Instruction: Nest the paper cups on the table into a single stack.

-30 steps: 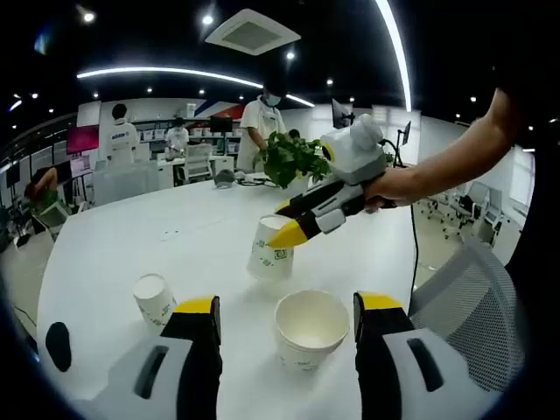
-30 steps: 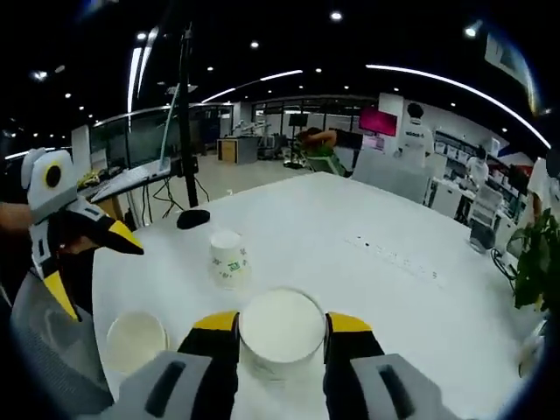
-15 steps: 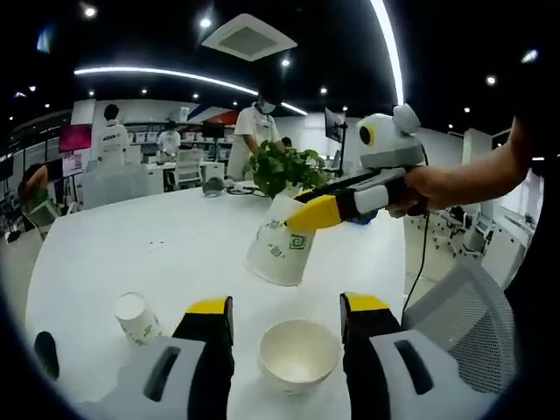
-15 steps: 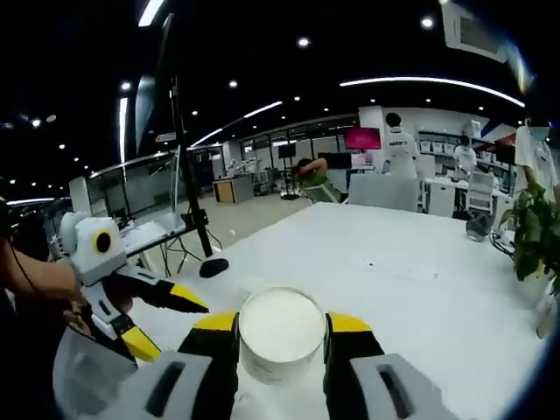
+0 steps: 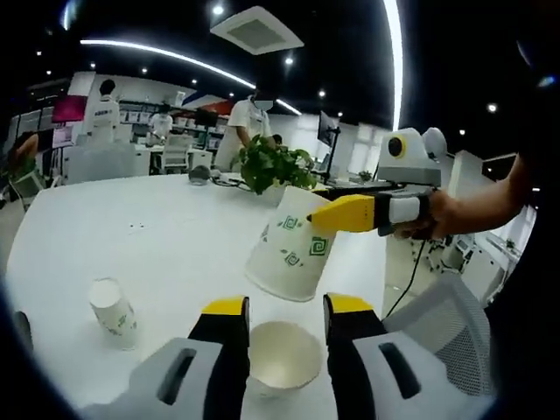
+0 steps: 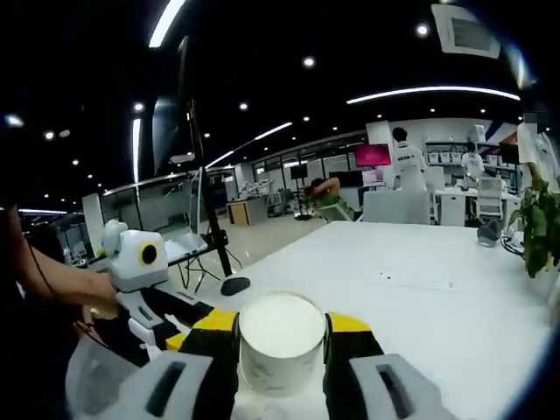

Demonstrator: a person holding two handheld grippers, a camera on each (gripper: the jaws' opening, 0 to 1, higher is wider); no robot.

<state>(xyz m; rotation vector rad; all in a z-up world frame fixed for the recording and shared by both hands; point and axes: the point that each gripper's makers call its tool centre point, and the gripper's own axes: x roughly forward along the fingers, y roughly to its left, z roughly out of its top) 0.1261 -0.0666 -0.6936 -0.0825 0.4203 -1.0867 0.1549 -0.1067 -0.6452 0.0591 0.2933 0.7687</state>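
We cannot read the green print on the lifted cup [image 5: 290,254]. The right tool [image 6: 281,328] hides the sides of that cup, and the left tool [image 5: 280,308] covers both flanks of the open cup [image 5: 278,357] at the counter's [image 5: 131,227] near edge.

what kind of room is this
Most likely an open-plan office or lab: long curved light strips on a dark ceiling, rows of desks with monitors, a mesh office chair, and a big white round table holding paper cups.
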